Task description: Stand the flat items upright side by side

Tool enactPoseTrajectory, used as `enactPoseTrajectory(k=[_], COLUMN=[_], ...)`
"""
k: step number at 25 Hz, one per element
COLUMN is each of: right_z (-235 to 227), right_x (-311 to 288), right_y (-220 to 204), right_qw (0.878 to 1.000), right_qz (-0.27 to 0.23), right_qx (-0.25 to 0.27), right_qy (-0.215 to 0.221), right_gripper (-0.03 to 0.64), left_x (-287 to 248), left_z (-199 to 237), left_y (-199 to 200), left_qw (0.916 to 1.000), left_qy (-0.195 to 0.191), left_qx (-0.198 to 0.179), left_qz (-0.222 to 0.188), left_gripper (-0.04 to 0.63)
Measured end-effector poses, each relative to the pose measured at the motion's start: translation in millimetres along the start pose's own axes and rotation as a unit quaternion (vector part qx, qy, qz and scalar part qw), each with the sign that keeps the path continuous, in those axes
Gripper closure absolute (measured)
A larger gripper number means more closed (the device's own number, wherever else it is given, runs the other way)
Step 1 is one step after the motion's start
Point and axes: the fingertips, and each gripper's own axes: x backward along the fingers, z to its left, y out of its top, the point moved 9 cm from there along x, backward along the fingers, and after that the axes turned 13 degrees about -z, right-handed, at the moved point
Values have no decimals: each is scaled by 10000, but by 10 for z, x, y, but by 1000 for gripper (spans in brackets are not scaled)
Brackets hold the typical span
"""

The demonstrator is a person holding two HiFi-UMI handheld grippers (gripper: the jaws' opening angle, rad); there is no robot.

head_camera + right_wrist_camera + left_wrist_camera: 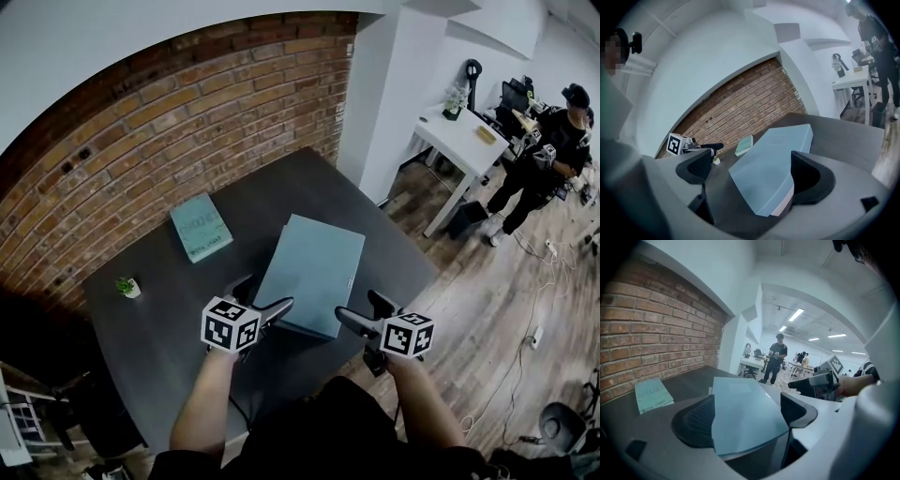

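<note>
The left gripper (747, 416) has its jaws wide apart, and the near left corner of the big book (314, 267) reaches in between them without being pinched; a gap shows beside the right-hand jaw. The right gripper (754, 176) is likewise spread; the book's near right corner lies between its jaws, close against the right-hand one and well apart from the other. Both grippers point slightly downward at the book's near edge, at about seven and five o'clock from its middle in the head view.

The big book is pale blue-green and lies flat on the dark table (159, 328), turned a little askew; a small book (200, 227) of a similar colour lies flat at about ten o'clock from it, well apart. A small potted plant (128, 287) stands near the table's left edge, at about nine o'clock. A brick wall (187, 112) runs behind the table; at about two o'clock a person (548, 159) stands beside a white desk (464, 141) on a wooden floor (487, 300).
</note>
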Motion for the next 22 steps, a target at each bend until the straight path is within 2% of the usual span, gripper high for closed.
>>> enactPoseTrajectory(k=[9,12,15,22], right_z=[-501,-639,-694,-790], right_x=[-374,-499,-604,-773], right_y=[-208,-270,-287,-245], right_qw=[9966,9951,9945,9937], right_qz=[560,726,778,929], right_qx=[-392,-510,-628,-566], right_qy=[-456,-427,-296,-282], right_gripper=[77,78,159,172], left_x=[-444,-580,-631,-682], left_z=[370,428,441,473], left_y=[-319,-468,-572,-711], left_qw=[9975,9949,9928,9895], left_qy=[99,76,26,68], left_qx=[286,360,351,386], left_qz=[632,937,1148,1394], left_gripper=[135,135,135,135])
